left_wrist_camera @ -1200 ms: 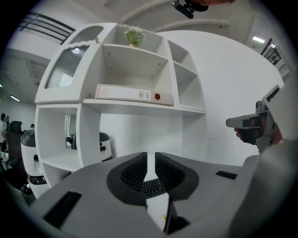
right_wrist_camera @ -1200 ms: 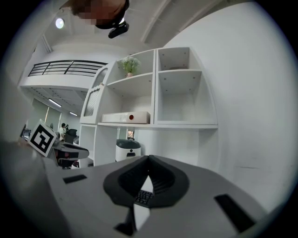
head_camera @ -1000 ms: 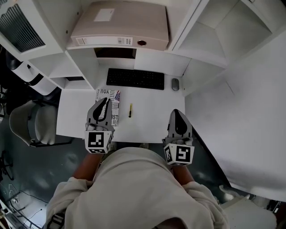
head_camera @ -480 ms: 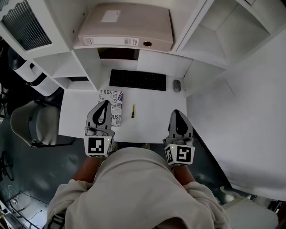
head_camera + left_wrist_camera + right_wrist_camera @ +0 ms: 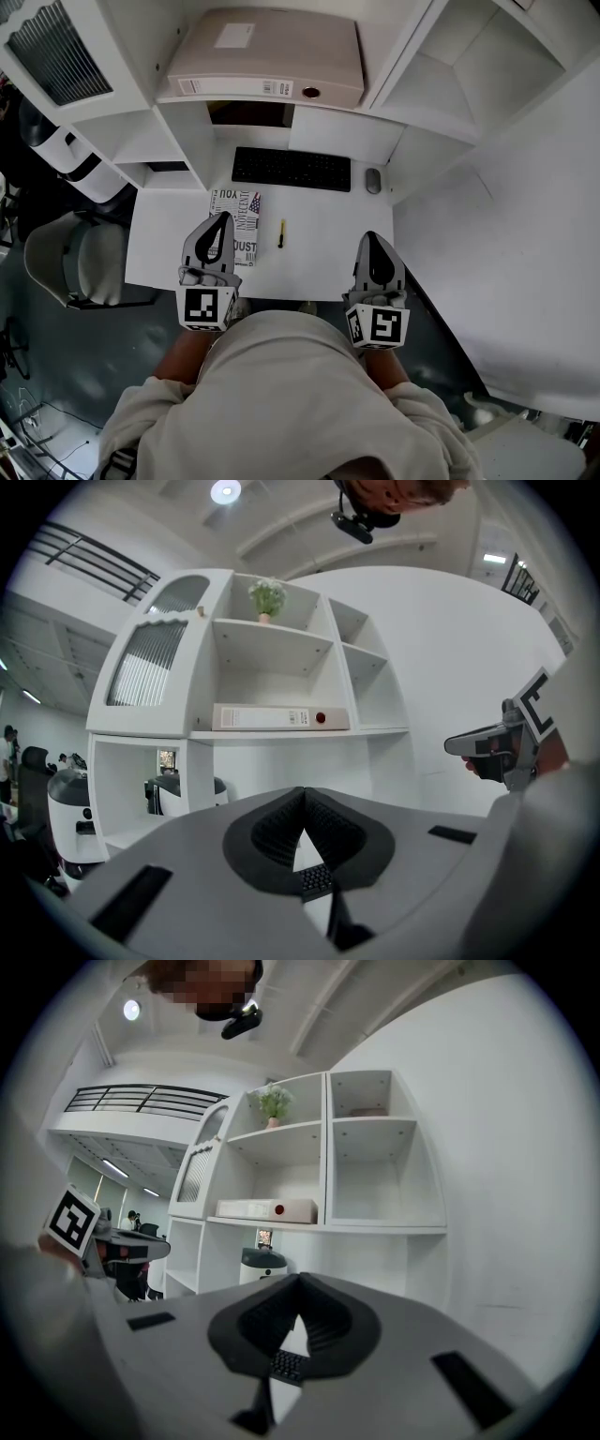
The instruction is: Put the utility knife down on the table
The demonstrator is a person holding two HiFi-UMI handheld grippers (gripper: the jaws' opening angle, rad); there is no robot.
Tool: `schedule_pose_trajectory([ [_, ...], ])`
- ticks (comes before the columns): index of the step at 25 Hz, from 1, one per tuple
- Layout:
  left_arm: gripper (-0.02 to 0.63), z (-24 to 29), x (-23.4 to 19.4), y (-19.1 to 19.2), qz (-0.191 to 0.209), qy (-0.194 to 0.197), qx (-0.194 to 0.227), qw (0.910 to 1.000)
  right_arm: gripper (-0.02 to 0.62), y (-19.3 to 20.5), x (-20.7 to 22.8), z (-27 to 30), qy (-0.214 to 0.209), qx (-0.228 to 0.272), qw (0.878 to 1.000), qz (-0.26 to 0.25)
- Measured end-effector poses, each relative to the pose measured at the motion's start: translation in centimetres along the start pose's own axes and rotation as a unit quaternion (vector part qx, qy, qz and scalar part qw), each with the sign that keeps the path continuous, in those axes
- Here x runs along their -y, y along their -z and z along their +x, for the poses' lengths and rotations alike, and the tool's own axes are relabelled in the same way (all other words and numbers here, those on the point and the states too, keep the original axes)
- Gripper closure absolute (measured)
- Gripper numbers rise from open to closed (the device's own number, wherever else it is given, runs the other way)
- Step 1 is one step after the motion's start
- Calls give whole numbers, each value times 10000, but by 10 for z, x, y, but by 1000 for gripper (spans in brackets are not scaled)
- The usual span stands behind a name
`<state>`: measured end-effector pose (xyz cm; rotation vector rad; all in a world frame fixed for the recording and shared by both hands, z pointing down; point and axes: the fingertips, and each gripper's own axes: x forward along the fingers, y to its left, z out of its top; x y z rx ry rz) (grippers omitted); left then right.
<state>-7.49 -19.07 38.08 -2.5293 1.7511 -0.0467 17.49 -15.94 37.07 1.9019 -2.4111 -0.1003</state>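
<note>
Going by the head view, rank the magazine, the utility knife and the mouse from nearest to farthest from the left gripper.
1. Magazine: on the desk's left part, partly covered in this view by the left gripper.
2. Utility knife: lying mid-desk, to the gripper's right.
3. Mouse: far right, just past the end of the keyboard.

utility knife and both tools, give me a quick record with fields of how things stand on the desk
utility knife: flat on the white table, untouched, between the two tools
left tool: shut, empty, overlaps the magazine in the head view
right tool: shut, empty, near the table's front edge
further back: keyboard, mouse
task state: knife already down
</note>
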Motion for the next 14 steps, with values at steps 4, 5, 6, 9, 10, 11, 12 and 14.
schedule_pose_trajectory([
  [4, 606, 1, 1, 1, 15, 16, -5, 10000, 592, 0, 1, 0, 10, 5, 10000, -5],
  [5, 606, 2, 1, 1, 16, 21, 0, 10000, 592, 0, 2, 0, 15, 8, 10000, -5],
  [6, 606, 2, 1, 1, 13, 24, 2, 10000, 592, 0, 2, 1, 17, 10, 10000, -5],
  [9, 606, 4, 3, 0, 13, 39, 1, 10000, 592, 0, 3, 1, 20, 11, 10000, -4],
  [10, 606, 5, 4, 1, 13, 43, -4, 10000, 592, 0, 4, 1, 21, 8, 10000, -9],
  [11, 606, 5, 4, 2, 12, 44, -9, 10000, 592, -1, 5, 1, 21, 4, 10000, -16],
  [12, 606, 6, 4, 2, 7, 44, -13, 10000, 592, -1, 5, 2, 21, 3, 10000, -22],
  [14, 606, 7, 4, 3, -6, 43, -23, 10000, 592, -1, 6, 2, 17, 5, 10000, -32],
])
